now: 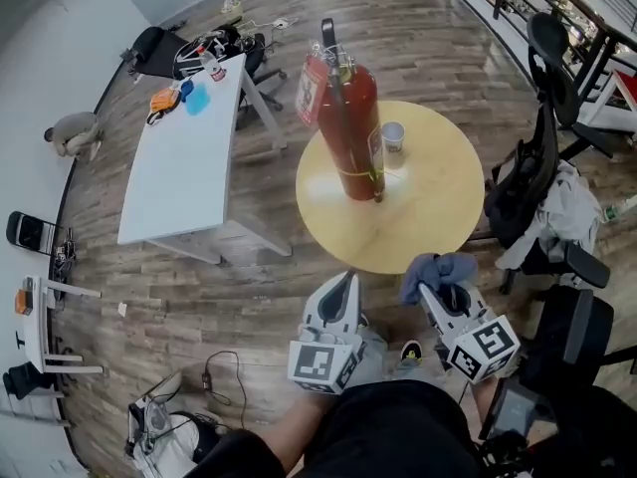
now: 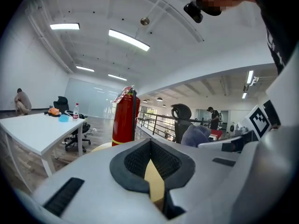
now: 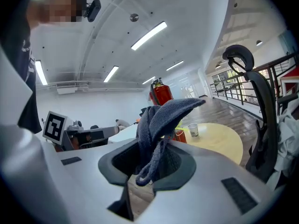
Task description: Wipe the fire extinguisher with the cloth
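The right tongs (image 1: 430, 289) pinch the blue-grey cloth (image 1: 438, 269) — their own view shows a loop of it dangling inside them, which the head view hides. The left tongs (image 1: 341, 285) are drawn together, empty. Both hang just off the round worktop (image 1: 438, 217). Farther on it, the red fire extinguisher (image 1: 348, 127) stands upright, with a paper cup (image 1: 393, 137) just beside it — contents hard to make out.

Lighting: bright, even, indoor. Source: ceiling strip lights (image 2: 128, 39) high above the fingers of the left gripper (image 2: 150, 146), and others above those of the right gripper (image 3: 149, 158). Shadows: soft, faint. Focus: shells behind the fingers blurred, room beyond the fingertips sharp. Distortion: heavy fisheye bending, dark rounded corners.
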{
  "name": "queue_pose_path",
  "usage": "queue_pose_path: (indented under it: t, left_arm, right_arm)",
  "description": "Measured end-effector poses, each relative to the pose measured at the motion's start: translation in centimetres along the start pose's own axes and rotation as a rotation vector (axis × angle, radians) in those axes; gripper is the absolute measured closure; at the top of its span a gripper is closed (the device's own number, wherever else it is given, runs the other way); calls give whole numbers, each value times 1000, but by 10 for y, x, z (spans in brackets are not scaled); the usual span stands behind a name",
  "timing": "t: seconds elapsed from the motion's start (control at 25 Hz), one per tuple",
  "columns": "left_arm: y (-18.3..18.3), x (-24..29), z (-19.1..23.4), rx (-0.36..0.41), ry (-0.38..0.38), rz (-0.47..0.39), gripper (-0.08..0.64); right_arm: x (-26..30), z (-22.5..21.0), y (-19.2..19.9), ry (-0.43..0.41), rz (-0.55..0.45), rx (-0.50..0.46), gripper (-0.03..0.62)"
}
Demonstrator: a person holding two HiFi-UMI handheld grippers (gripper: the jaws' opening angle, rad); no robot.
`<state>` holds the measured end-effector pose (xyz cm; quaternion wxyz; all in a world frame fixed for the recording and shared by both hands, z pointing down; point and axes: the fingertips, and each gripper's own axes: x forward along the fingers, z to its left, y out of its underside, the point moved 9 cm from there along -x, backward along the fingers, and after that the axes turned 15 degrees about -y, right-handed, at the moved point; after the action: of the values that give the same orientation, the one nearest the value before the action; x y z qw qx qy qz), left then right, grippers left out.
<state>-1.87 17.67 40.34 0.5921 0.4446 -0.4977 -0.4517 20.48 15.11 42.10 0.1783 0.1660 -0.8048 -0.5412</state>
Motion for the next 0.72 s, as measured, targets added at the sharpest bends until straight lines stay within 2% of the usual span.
queue_pose_path:
  t: [0.16, 0.32, 0.72]
  left_arm:
    - [-9, 29, 40, -20, 42, 0, 538]
    - [-17, 56, 77, -29, 65, 2, 538]
    - [-27, 95, 116, -64, 46, 12, 538]
  right_arm:
    - [53, -8, -17, 27, 20, -45, 500]
    - [94, -17, -34, 55, 15, -44, 500]
    - [126, -30, -58, 86, 64, -112, 500]
